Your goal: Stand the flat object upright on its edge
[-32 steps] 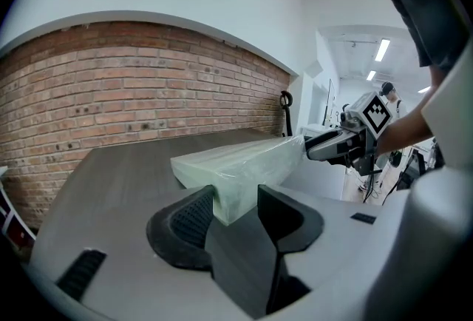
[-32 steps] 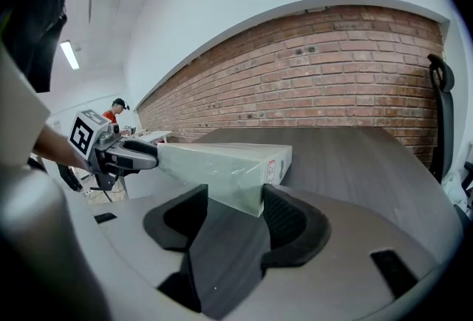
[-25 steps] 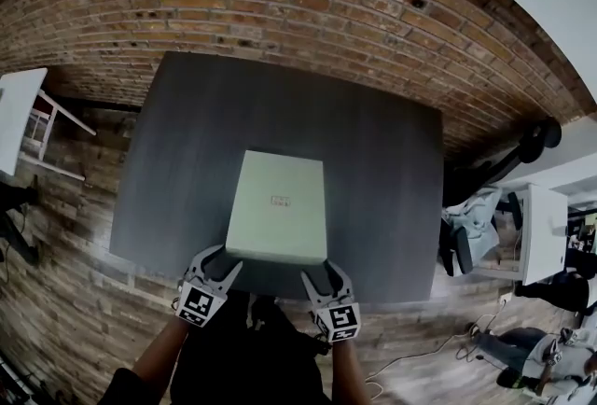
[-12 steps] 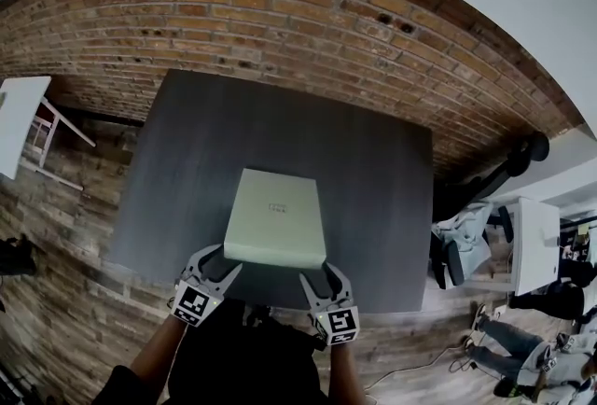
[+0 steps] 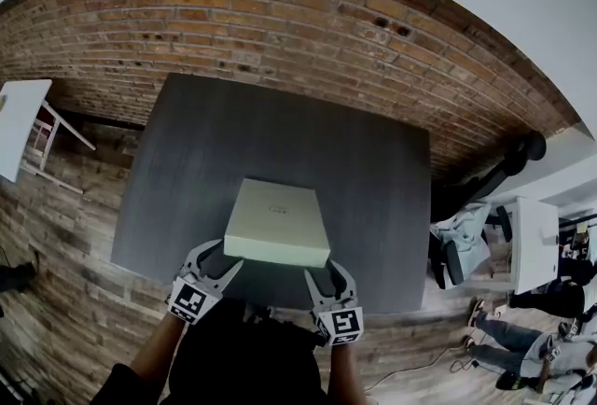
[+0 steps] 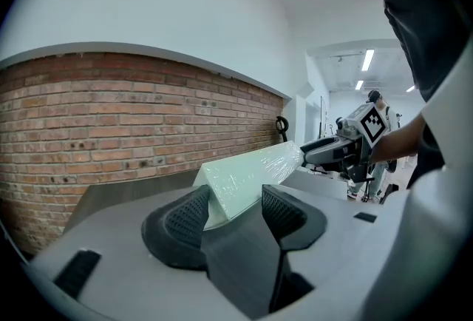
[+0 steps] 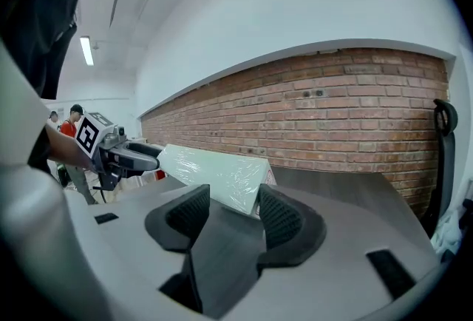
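A pale green flat box (image 5: 277,221) is seen close to the near edge of a dark grey surface (image 5: 373,160), roughly midway between that surface's left and right sides. The box is tilted. Its near edge is raised and its near side face is turned up toward the head view, while its far edge lies lower. Whether the far edge is resting on the surface cannot be told. The box is wrapped in clear film (image 7: 214,168), which is seen glinting in both gripper views. A small mark is printed on the top face, too small to be read.

The left gripper (image 5: 217,257) is set at the box's near left corner and the right gripper (image 5: 326,270) at its near right corner. In the left gripper view the jaws are seen standing wide apart, having just been opening, with the box's corner between them. The left jaw is laid against the box's side, and a dark gap is left between the box and the right jaw. In the right gripper view the jaws are likewise held apart around the other corner. There the right jaw is met by the box's end, and a gap is shown at the left jaw.

A red brick wall (image 5: 280,11) is seen beyond the far edge of the surface, and a wood-plank floor (image 5: 65,235) is seen to the left. A white table (image 5: 17,123) is placed at the far left.
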{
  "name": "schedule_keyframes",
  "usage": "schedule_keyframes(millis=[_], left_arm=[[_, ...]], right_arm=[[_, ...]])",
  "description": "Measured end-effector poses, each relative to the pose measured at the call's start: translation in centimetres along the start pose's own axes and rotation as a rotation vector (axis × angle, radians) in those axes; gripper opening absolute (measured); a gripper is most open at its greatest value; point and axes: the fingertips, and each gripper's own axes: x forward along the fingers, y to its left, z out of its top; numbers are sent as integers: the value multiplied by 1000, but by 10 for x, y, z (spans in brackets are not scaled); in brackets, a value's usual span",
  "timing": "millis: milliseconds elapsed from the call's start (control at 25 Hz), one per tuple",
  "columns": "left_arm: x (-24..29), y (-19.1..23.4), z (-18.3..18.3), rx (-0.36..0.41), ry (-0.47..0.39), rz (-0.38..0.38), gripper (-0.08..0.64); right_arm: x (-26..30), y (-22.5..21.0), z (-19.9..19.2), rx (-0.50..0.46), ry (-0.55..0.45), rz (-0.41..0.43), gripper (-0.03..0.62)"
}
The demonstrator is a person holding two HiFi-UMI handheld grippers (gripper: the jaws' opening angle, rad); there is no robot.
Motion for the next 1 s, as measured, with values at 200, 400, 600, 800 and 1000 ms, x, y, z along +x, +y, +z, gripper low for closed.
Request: schedule_keyframes(millis=[200,400,600,800,1000], left_arm=[[1,0,-1,1,6,15,215],[0,1,2,-22,4,25,215],[-1,3,11,-47,-2,23,215],[-4,5,24,-70,-4,17,216],[-5,9,30,-93,20,10,216]], right_arm=[[1,-3,-1,-8,-2,-30,193],[-1,-6,3,-13,-8,-41,187],[-1,-8,13,-8,3,-38,186],[-3,-8,25,35,11,-39,184],[-5,-9,35,91,38,-47,183]])
